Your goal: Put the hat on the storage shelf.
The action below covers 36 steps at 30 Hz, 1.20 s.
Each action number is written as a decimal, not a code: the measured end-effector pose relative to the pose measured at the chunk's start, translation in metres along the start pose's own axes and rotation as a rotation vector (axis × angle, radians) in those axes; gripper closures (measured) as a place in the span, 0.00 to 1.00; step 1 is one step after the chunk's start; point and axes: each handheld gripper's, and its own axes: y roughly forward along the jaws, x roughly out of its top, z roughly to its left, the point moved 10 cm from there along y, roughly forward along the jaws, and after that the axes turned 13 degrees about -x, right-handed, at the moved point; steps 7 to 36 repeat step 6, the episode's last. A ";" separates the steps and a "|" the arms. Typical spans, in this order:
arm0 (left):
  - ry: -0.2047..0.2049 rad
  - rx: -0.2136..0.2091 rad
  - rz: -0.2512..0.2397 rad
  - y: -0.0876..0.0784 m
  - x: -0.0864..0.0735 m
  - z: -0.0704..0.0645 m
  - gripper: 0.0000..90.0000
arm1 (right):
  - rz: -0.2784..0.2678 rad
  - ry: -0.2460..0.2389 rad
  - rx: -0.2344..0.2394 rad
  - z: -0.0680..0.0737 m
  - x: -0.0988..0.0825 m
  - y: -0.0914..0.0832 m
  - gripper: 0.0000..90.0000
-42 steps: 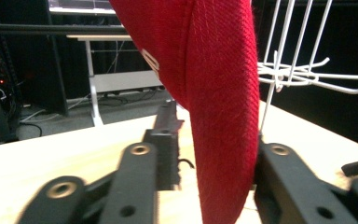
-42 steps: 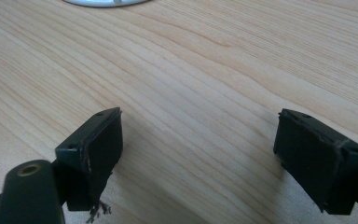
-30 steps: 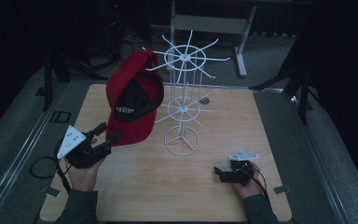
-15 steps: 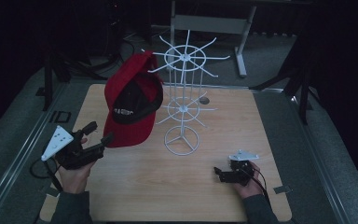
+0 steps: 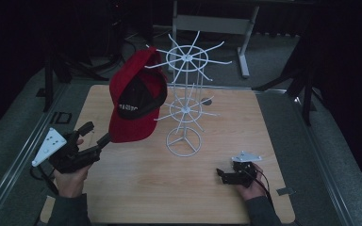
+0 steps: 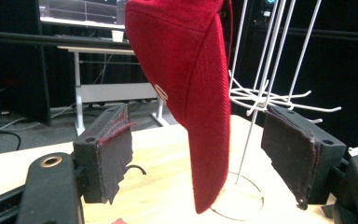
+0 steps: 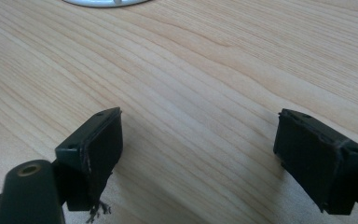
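A red cap (image 5: pixel 134 101) hangs from an upper arm of the white wire rack (image 5: pixel 185 110), which stands mid-table. In the left gripper view the cap's brim (image 6: pixel 205 116) hangs straight down between the jaws, touching neither pad. My left gripper (image 5: pixel 98 133) sits just left of the brim's lower edge, open; its jaws have just been opening, with the brim between them untouched. My right gripper (image 5: pixel 224 175) rests low at the table's front right, open and with nothing in it. Bare wood shows between the jaws of my right gripper (image 7: pixel 200 149).
The wooden table (image 5: pixel 136 188) has grey floor strips on both sides. The rack's round base ring (image 5: pixel 183 141) stands right of the cap, and its edge (image 7: pixel 107 2) lies ahead of the right gripper. A metal desk frame (image 5: pixel 212 23) stands behind the table.
The left gripper's jaws have spread off the cap's brim and the hand has drawn a little to the left. The cap stays hanging on the rack. The right hand has kept still.
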 end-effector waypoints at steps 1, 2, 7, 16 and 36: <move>-0.005 0.002 0.004 0.001 -0.001 0.001 0.28 | 0.001 0.000 0.001 0.000 0.000 0.000 0.17; -0.006 0.003 0.007 0.001 -0.002 0.002 0.28 | 0.001 0.001 0.001 0.000 0.000 0.000 0.17; -0.010 0.004 0.002 0.000 -0.002 0.003 0.28 | 0.001 0.001 0.001 0.000 0.000 0.000 0.17; -0.010 0.004 0.002 0.000 -0.002 0.003 0.28 | 0.001 0.001 0.001 0.000 0.000 0.000 0.17; -0.010 0.004 0.002 0.000 -0.002 0.003 0.28 | 0.001 0.001 0.001 0.000 0.000 0.000 0.17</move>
